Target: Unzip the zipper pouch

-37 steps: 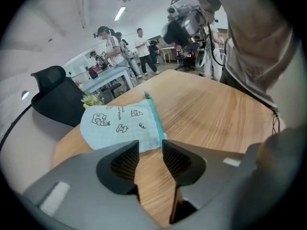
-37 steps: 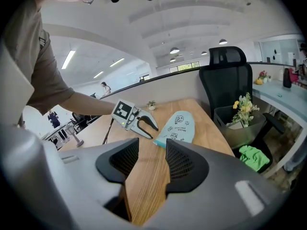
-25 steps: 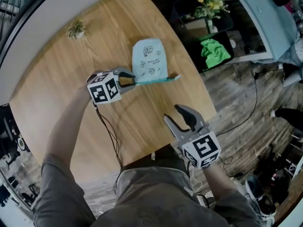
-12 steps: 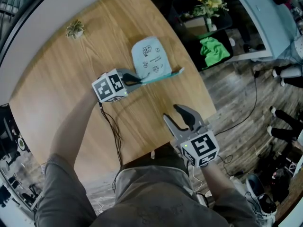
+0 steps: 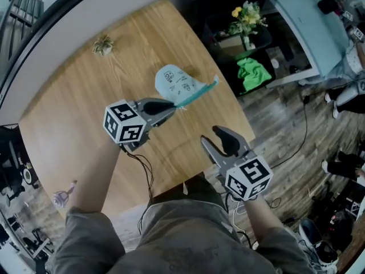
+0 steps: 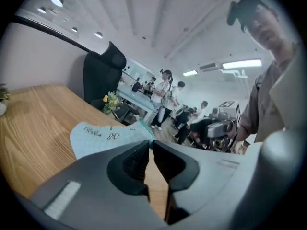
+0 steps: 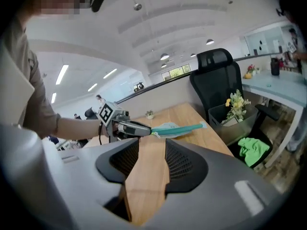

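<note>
Above the wood surface [image 5: 85, 101]: pouch [image 5: 181, 83] gripped, zip not yet opened.
Left tongs [image 5: 171, 105] have just been closing and now pinch the pale blue pouch by one end of its teal zip [image 5: 199, 93], holding that end up off the wood. Right tongs [image 5: 217, 138] hang spread and empty near the front edge, apart from the pouch. The zip looks fully shut, so the whole pull seems left to do. Small plant [image 5: 104, 45] at the far corner and flowers [image 5: 246, 17] beyond the edge block nothing.
</note>
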`<act>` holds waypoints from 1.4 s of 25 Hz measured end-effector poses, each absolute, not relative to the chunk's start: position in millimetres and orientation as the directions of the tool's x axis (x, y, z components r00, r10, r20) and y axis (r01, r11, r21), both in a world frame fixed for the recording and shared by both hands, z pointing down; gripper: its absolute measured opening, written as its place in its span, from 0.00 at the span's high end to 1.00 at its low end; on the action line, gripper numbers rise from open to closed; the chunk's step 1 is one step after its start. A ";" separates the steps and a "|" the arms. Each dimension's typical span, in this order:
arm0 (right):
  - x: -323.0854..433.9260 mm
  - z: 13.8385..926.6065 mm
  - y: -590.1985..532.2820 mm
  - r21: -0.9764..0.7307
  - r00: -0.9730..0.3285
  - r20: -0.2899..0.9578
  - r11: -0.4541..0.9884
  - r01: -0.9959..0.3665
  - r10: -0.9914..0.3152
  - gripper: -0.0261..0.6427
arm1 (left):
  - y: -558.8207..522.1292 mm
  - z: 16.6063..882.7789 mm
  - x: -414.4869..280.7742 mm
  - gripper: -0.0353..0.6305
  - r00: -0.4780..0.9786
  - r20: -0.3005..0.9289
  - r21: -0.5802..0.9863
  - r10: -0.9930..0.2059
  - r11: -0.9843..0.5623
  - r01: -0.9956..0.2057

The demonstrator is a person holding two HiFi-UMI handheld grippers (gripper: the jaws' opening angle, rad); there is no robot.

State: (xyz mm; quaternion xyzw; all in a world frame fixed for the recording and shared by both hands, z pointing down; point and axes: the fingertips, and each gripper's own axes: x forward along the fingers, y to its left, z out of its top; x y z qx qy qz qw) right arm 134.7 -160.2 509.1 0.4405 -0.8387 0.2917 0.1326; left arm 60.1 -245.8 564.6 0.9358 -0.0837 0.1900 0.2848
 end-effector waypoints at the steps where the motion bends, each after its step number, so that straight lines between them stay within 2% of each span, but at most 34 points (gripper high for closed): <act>1: 134.5 499.8 -160.5 -0.401 -0.587 0.457 0.435 -0.806 -0.668 0.69 | -244.0 550.4 59.1 0.90 0.922 0.380 0.511 -0.072 -0.815 -0.273; 11: 132.1 408.0 -159.4 -0.326 -0.601 0.324 0.510 -0.796 -0.731 0.69 | -211.5 416.7 29.6 0.90 0.951 0.171 0.589 -0.256 -0.748 -0.307; 18: 119.9 348.2 -146.6 -0.263 -0.632 0.236 0.577 -0.773 -0.739 0.69 | -183.4 336.5 -8.2 0.90 0.910 0.063 0.552 -0.410 -0.745 -0.374; 26: 88.0 314.9 -127.3 -0.239 -0.713 0.186 0.673 -0.700 -0.676 0.69 | -151.0 302.0 -40.0 0.90 0.857 0.032 0.510 -0.514 -0.729 -0.456; 28: 79.1 312.0 -125.4 -0.275 -0.739 0.173 0.688 -0.671 -0.652 0.69 | -143.1 300.6 -46.1 0.95 0.846 0.022 0.515 -0.533 -0.719 -0.466; 35: 64.9 330.4 -124.5 -0.341 -0.766 0.197 0.690 -0.638 -0.612 0.69 | -132.7 319.6 -51.5 0.95 0.847 0.052 0.530 -0.529 -0.704 -0.473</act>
